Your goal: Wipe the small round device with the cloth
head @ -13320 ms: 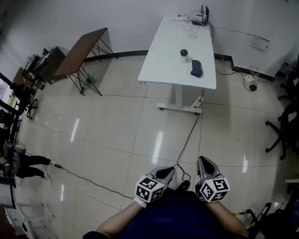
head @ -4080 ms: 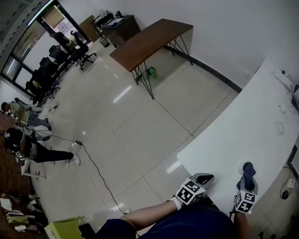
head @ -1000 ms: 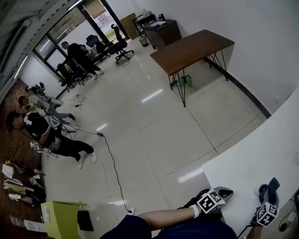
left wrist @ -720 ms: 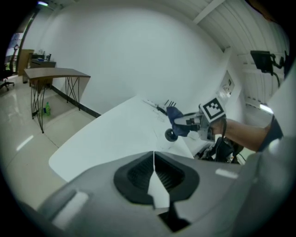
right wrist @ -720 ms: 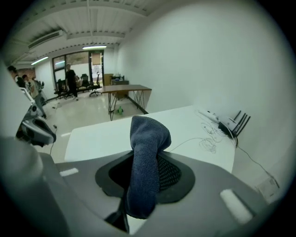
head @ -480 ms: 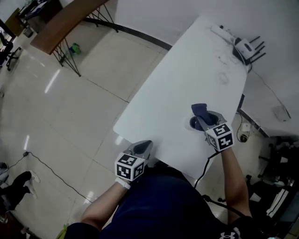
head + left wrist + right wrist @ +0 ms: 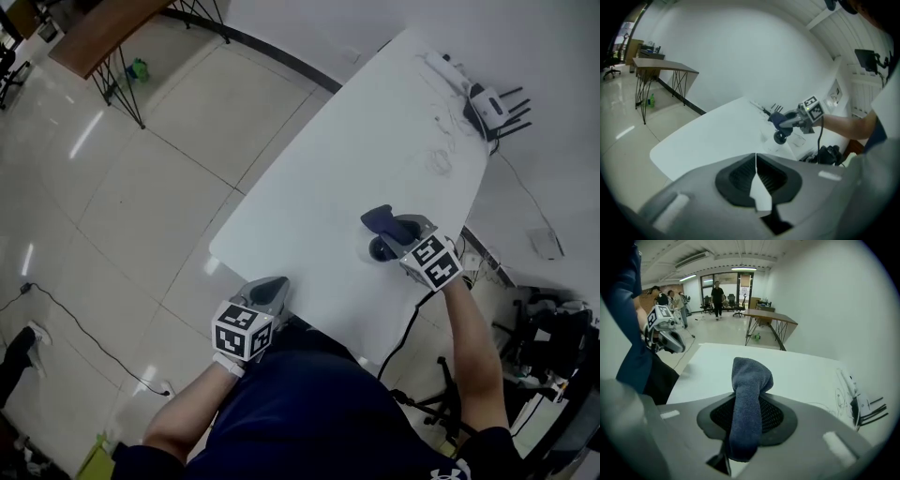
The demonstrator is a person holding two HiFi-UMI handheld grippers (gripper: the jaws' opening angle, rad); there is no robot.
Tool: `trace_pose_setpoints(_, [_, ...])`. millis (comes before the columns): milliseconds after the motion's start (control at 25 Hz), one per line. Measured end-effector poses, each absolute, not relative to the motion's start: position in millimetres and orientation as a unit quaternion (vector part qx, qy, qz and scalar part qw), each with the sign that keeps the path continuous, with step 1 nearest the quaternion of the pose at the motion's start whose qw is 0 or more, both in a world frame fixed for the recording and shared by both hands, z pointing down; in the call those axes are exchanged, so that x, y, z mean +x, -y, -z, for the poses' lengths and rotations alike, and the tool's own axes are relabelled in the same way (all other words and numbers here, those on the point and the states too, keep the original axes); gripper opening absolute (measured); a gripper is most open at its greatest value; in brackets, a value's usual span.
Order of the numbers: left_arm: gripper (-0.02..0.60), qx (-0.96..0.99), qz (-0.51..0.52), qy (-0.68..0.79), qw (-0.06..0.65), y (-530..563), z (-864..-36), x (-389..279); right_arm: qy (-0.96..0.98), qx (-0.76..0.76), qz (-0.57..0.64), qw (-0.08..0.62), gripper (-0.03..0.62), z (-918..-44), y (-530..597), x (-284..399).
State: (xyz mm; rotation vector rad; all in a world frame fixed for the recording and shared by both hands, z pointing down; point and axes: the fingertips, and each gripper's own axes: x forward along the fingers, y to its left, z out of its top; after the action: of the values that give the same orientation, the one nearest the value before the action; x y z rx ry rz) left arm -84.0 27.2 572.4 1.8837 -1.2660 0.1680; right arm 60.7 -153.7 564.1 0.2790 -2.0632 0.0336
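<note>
The small round dark device (image 7: 379,249) sits right of frame centre, near the edge of the long white table (image 7: 347,150). It lies just under the folded dark blue terry cloth (image 7: 378,219), though contact cannot be confirmed. The right gripper (image 7: 392,230) clamps that cloth with its free fold jutting forward, seemingly so that fabric rather than tool meets the device. The left gripper (image 7: 273,287), jaws pressed together on nothing, hangs off the table's near edge at lower left, apparently out of the wiping's way.
</note>
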Motion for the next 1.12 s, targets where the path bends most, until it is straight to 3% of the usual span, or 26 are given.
trace_pose_setpoints(360, [0.003,0.7,-0.04,0.564,0.436,-51,-581,-131,0.746,-0.027,0.131,0.652,0.11,-632,147,13])
trace_pose_setpoints(520, [0.003,0.691,-0.034,0.578,0.433,-57,-584,-149,0.721,-0.071,0.146,0.673,0.11,-652,139,1])
trace_pose_setpoints(720, [0.003,0.711,-0.041,0.56,0.424,-49,-581,-148,0.739,-0.019,0.078,0.669,0.11,-644,152,10])
trace_pose_setpoints(920, [0.003,0.757,-0.062,0.513,0.399,-21,-566,-123,0.76,0.157,-0.139,0.615,0.11,-637,191,87])
trace_pose_setpoints(1120, [0.006,0.82,-0.1,0.447,0.342,14,-543,-73,0.774,0.248,-0.371,0.45,0.11,-643,159,136])
